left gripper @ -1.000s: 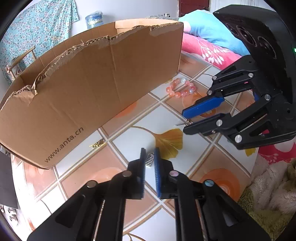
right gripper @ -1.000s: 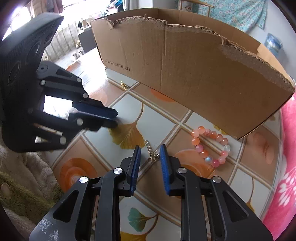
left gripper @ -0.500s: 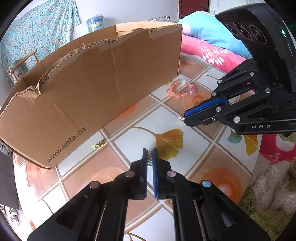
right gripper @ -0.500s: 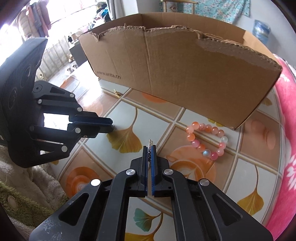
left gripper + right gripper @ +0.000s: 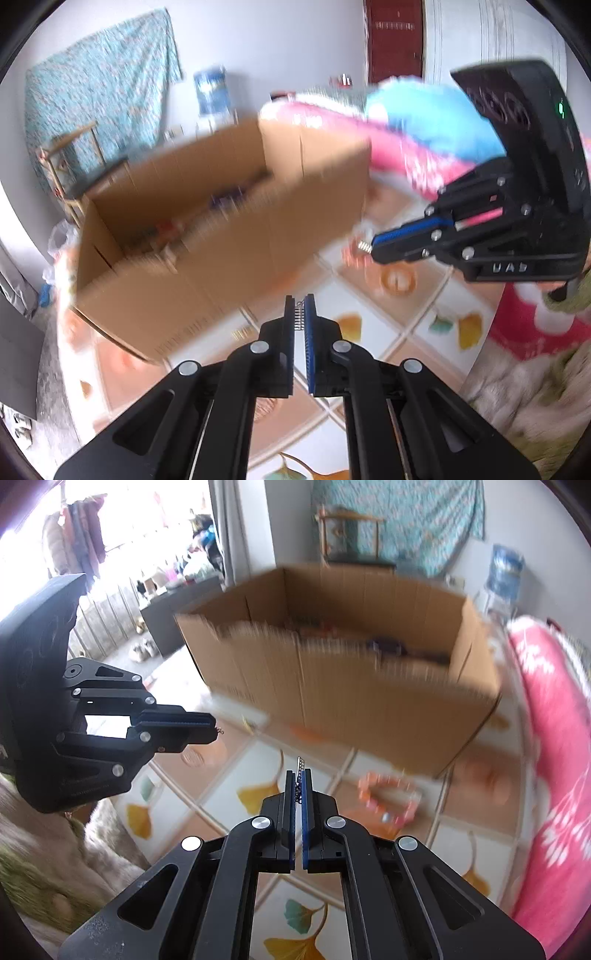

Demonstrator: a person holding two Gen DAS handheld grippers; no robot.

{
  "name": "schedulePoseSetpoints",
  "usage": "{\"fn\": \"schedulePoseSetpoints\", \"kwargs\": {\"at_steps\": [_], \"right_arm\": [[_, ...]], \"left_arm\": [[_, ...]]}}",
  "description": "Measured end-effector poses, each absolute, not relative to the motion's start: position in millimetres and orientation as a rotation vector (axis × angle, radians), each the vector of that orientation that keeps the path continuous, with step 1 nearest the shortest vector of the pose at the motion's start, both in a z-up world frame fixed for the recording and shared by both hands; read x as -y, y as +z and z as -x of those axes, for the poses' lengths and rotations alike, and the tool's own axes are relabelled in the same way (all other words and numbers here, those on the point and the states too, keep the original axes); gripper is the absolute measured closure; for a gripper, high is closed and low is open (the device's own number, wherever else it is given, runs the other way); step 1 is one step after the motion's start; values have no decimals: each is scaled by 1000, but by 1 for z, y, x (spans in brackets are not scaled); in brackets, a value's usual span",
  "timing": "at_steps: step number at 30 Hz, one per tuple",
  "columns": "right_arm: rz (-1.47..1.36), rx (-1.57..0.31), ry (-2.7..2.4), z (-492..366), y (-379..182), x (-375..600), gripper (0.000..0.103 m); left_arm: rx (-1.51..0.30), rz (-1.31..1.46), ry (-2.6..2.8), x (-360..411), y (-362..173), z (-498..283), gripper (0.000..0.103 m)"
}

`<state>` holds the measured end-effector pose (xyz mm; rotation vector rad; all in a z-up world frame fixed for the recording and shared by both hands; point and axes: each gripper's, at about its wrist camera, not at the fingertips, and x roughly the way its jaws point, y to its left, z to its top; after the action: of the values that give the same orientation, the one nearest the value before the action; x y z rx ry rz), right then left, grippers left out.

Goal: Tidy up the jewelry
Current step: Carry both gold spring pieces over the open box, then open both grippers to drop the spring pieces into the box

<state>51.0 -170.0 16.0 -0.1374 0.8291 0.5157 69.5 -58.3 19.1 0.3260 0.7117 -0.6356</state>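
Both grippers rose off tiled floor since earlier frames.

Left wrist view: left gripper (image 5: 300, 308) pinched on silver chain (image 5: 298, 314); cardboard box (image 5: 221, 236) lay far-left, open top visible.

Right wrist view: right gripper (image 5: 299, 781) clamped chain's other end (image 5: 300, 775); box (image 5: 340, 672) straight ahead, bead bracelet (image 5: 388, 797) on floor near-right.

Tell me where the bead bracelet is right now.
The bead bracelet lies on the tiled tabletop in the right wrist view, just right of the right gripper and in front of the cardboard box, near its right corner.
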Motion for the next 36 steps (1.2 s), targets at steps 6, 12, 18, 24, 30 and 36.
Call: {"fn": "schedulePoseSetpoints", "kwargs": {"at_steps": [6, 12, 18, 24, 30, 36], "right_arm": [[141, -694, 564, -70, 64, 169, 102], [116, -725, 610, -136, 70, 176, 102], [61, -937, 613, -202, 42, 185, 102], [104, -1066, 574, -242, 19, 188, 102], [150, -1103, 541, -264, 4, 188, 102], [155, -1093, 522, -266, 6, 190, 98]], "left_arm": [[-584, -266, -645, 44, 77, -83, 99], [-682, -206, -675, 48, 86, -144, 99], [-1018, -45, -755, 71, 44, -235, 99], [-1282, 35, -769, 98, 2, -285, 99], [-1432, 83, -729, 111, -22, -307, 99], [-1481, 110, -701, 113, -28, -315, 91]]}}
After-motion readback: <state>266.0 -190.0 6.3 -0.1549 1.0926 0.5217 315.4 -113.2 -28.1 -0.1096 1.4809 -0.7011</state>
